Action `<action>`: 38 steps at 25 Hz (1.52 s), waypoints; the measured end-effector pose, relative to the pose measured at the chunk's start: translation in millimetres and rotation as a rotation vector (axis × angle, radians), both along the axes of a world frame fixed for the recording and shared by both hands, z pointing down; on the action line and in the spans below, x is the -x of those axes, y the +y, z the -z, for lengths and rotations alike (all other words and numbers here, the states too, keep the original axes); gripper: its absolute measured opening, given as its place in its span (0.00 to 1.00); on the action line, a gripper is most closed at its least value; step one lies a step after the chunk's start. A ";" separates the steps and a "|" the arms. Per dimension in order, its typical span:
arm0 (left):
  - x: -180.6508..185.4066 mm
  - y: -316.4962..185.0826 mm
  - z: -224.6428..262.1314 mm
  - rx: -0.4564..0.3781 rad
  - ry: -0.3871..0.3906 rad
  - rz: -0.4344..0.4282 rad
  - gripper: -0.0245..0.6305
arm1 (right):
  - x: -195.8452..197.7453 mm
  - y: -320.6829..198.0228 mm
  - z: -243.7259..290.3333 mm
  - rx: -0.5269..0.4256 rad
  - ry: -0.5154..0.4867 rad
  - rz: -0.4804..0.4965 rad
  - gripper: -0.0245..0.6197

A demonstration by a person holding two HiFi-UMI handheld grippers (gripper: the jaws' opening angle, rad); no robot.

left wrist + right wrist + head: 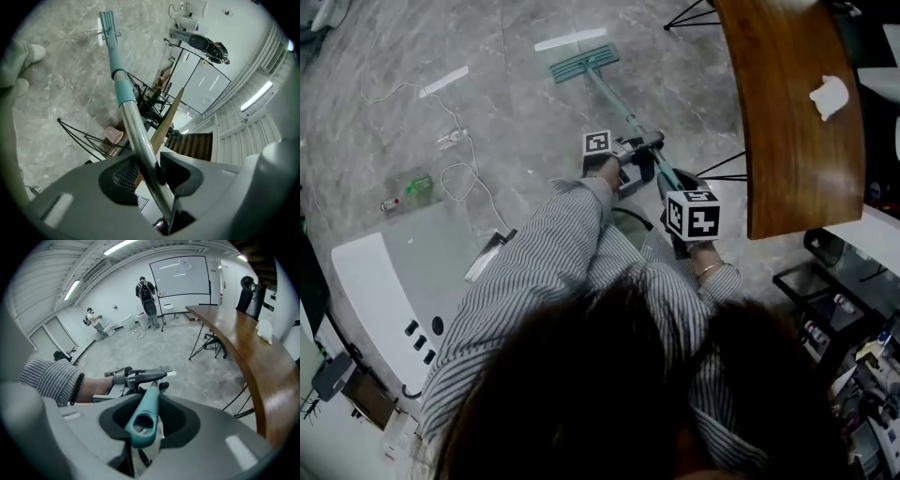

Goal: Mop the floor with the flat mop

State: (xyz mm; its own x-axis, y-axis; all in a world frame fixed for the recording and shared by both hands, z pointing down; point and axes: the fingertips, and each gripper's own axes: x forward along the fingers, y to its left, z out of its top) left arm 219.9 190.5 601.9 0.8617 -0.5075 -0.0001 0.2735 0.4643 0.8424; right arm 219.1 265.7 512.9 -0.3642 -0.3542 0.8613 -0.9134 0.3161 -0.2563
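Both tongs are clamped on the flat mop [584, 64], the left gripper [151, 176] on its metal shaft and the right gripper [144, 423] on the teal handle end, while the mop's head lies flat on the grey marbled floor [525, 122], well out from the person, near a curved wooden table [797, 112] in a white-walled room.

Showing a flat mop [584, 64] in teal at the head and the handle end, with bare silver metal running along the middle of the pole. Showing a floor [497, 56] marbled in grey with paler veins, and a white cable [459, 141] against it. Showing fine grey-and-white stripes on both sleeves [562, 244] and a black bead bracelet [77, 387]. Showing pale grey on the left gripper [150, 173] and the right gripper [147, 413], black lining on the jaws, and black-and-white square markers on the cubes. Showing warm brown wood grain on the desk [797, 112] and white on a crumpled wad [830, 97].
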 end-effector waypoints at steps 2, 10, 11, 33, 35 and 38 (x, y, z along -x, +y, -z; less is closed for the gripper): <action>-6.5 15.3 2.8 0.006 0.001 -0.029 0.25 | -5.7 13.8 3.0 0.004 0.000 -0.012 0.21; -6.7 38.3 -0.4 0.018 -0.012 -0.102 0.25 | -2.8 36.2 -2.2 0.024 -0.009 -0.031 0.21; -5.8 37.1 1.1 0.013 -0.012 -0.108 0.25 | -1.6 35.2 -1.1 0.020 -0.010 -0.031 0.21; 70.1 -167.7 -21.3 0.005 0.031 -0.102 0.22 | 79.0 -161.2 -25.1 0.054 0.062 -0.002 0.21; 97.2 -213.6 -24.4 0.017 0.015 -0.093 0.22 | 106.7 -206.9 -28.2 0.054 0.055 -0.009 0.21; 139.2 -291.4 -29.7 0.024 -0.029 -0.064 0.22 | 148.3 -284.3 -32.3 0.063 0.026 -0.054 0.21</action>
